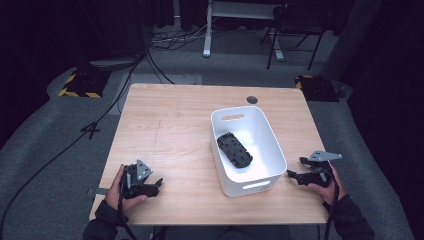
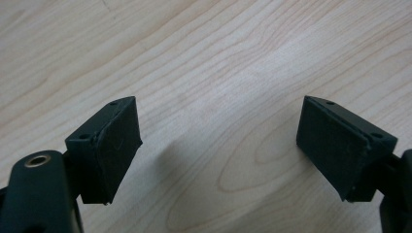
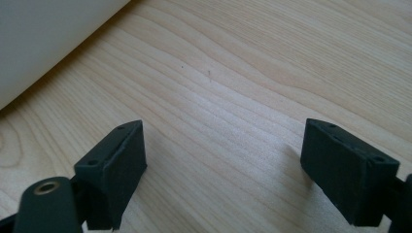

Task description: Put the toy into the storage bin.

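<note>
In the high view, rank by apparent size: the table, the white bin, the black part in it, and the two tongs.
1. table
2. white bin
3. black part
4. left tongs and right tongs, alike, unranked

A white plastic bin [image 1: 248,150] stands upright on a light wooden table, right of centre and toward the near edge; it is rectangular with rounded corners, open at the top, with a slot handle cut into its far wall and another in its near wall; inside it, on the floor of the bin, lies a flat black part [image 1: 234,149], oblong, with small holes and raised details on its upper face, lying at a slant with one end toward the far left and the other toward the near right
</note>
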Demonstrator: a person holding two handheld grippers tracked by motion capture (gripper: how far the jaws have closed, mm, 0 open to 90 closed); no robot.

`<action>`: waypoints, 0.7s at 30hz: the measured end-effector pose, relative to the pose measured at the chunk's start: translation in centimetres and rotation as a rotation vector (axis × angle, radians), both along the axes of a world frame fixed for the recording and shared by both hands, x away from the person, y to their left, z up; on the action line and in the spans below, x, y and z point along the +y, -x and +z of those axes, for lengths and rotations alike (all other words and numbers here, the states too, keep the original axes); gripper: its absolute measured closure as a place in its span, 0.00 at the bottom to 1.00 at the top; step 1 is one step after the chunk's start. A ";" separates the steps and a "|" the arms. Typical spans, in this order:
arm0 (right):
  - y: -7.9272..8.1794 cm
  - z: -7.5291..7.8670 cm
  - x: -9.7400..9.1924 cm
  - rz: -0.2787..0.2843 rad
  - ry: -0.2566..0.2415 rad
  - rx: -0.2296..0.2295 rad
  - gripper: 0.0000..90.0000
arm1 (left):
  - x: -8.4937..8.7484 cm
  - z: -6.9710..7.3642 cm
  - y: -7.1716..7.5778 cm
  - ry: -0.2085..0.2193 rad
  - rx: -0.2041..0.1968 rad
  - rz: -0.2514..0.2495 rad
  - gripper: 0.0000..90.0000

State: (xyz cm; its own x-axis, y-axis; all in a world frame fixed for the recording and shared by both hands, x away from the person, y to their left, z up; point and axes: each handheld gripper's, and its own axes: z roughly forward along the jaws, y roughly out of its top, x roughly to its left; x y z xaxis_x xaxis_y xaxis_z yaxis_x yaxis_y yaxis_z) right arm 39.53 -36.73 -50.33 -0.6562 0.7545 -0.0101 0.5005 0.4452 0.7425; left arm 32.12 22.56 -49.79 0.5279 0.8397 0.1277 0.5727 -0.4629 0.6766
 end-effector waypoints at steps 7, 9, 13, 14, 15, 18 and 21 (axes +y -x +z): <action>0.0 0.0 0.0 0.000 0.000 0.000 0.18 | 1.4 -0.5 0.1 0.131 0.077 0.064 0.17; 0.0 0.0 0.0 0.000 0.000 0.000 0.18 | 1.4 -0.5 0.1 0.129 0.077 0.062 0.17; 0.0 0.0 0.0 0.004 0.003 -0.002 0.18 | 1.3 -0.5 0.1 0.131 0.075 0.066 0.17; 0.0 0.0 0.0 0.004 0.004 -0.001 0.18 | 1.3 -0.5 0.1 0.130 0.077 0.065 0.16; 0.0 0.0 0.0 0.005 0.004 -0.001 0.18 | 1.3 -0.5 0.0 0.132 0.079 0.064 0.16; 0.0 0.0 0.0 0.003 0.004 -0.002 0.18 | 1.3 -0.5 -0.1 0.130 0.076 0.061 0.16; 0.0 0.0 0.0 0.003 0.004 -0.004 0.18 | 1.3 -0.5 -0.2 0.129 0.078 0.055 0.15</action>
State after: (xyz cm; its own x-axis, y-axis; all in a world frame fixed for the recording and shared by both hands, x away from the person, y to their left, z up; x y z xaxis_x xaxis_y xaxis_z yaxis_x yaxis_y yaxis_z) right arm 39.49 -36.76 -50.34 -0.6583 0.7526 -0.0159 0.4960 0.4495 0.7430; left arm 32.29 23.85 -50.31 0.4851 0.8742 -0.0226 0.6476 -0.3417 0.6811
